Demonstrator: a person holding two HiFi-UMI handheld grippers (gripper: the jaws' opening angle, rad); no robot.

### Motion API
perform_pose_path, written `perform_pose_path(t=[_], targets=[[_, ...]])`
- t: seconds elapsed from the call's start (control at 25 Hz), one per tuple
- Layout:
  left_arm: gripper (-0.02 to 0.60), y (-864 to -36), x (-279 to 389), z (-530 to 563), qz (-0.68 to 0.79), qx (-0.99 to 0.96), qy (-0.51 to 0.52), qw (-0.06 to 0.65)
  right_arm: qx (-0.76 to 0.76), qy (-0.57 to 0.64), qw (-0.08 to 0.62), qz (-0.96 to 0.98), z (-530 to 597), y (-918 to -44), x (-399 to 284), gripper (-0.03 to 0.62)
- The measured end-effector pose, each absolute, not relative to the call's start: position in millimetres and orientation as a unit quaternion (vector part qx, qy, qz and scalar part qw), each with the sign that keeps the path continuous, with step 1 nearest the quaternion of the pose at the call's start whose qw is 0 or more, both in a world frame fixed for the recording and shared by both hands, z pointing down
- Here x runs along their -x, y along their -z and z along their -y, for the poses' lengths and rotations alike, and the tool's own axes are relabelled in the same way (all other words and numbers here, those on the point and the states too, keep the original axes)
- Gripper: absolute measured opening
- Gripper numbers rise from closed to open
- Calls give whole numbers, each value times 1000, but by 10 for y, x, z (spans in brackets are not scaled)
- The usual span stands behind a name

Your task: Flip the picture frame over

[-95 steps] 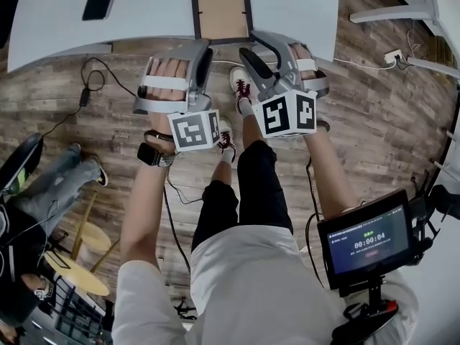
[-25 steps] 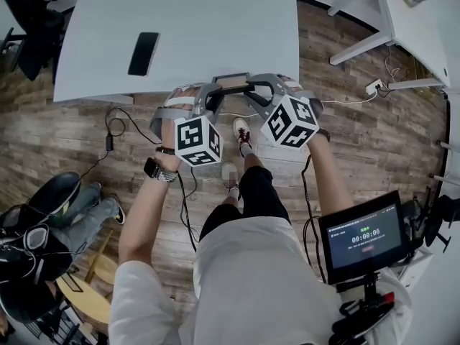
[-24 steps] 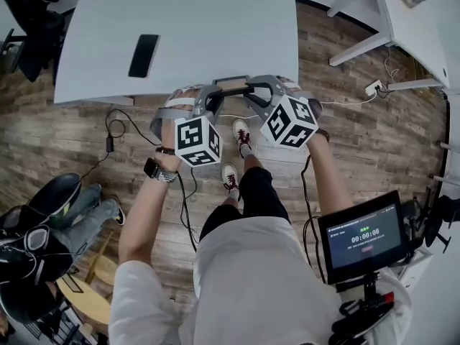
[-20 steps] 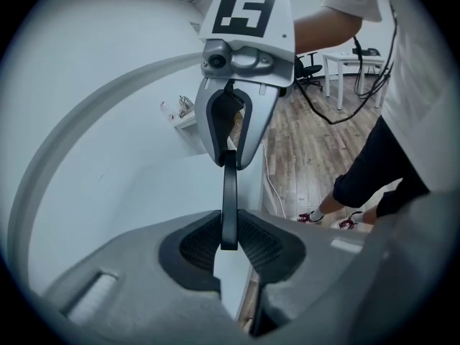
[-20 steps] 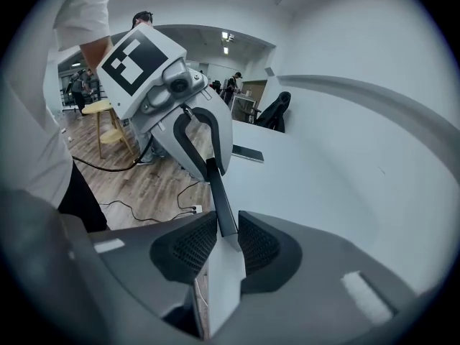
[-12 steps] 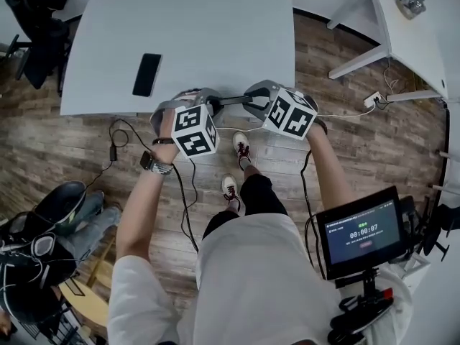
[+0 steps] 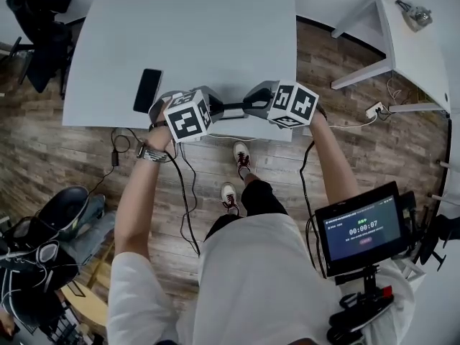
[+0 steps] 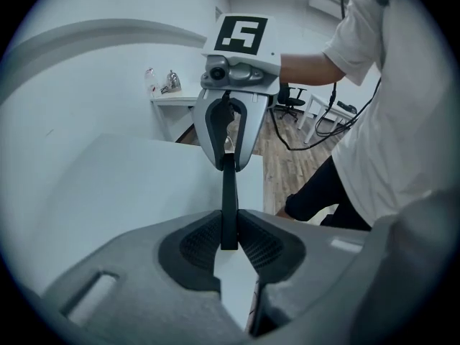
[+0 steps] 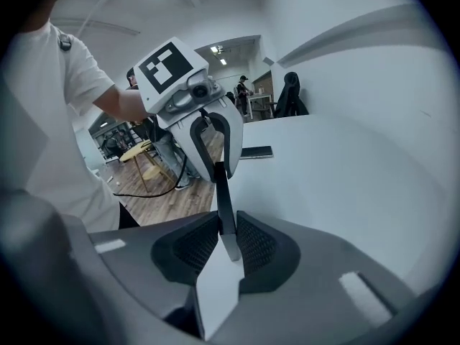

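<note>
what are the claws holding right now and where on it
The picture frame, edge-on: the left claw pinches one side rail, the right claw the opposite rail, its jaws having just been closing on it.

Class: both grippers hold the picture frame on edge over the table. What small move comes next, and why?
Probably roll both wrists together to tip the picture frame past upright. It stands edge-on between the left gripper and the right gripper, whose jaws just closed further on it, above the table edge: half flipped.
</note>
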State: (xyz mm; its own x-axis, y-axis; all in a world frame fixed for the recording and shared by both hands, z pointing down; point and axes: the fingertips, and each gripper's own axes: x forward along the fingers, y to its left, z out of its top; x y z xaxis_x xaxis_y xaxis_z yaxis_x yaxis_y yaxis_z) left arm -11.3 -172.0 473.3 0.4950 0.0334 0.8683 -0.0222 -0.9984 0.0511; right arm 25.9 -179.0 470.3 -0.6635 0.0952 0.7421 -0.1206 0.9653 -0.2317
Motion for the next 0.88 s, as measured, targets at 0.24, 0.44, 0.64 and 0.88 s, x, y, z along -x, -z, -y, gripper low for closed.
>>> perform_pose_path(t=[0.24,0.44,0.64,0.88], targets=[[75,-4708,156,1855,-32,-862,-498,85,37,-171,398,901,1923,-4689,-238,77],[75,-4754,229,1986,-72,-860,-487,132,73,-215,382,896,2047,-4733,-162,74],[75,-4819,256,2126,-91,-864,-463,174,86,-245,369,892,2185,-4801,-126,74],[80,-4983,224,2156,-98,-858,-461,205,100,-267,374,882,2220,-4970,-149,86]])
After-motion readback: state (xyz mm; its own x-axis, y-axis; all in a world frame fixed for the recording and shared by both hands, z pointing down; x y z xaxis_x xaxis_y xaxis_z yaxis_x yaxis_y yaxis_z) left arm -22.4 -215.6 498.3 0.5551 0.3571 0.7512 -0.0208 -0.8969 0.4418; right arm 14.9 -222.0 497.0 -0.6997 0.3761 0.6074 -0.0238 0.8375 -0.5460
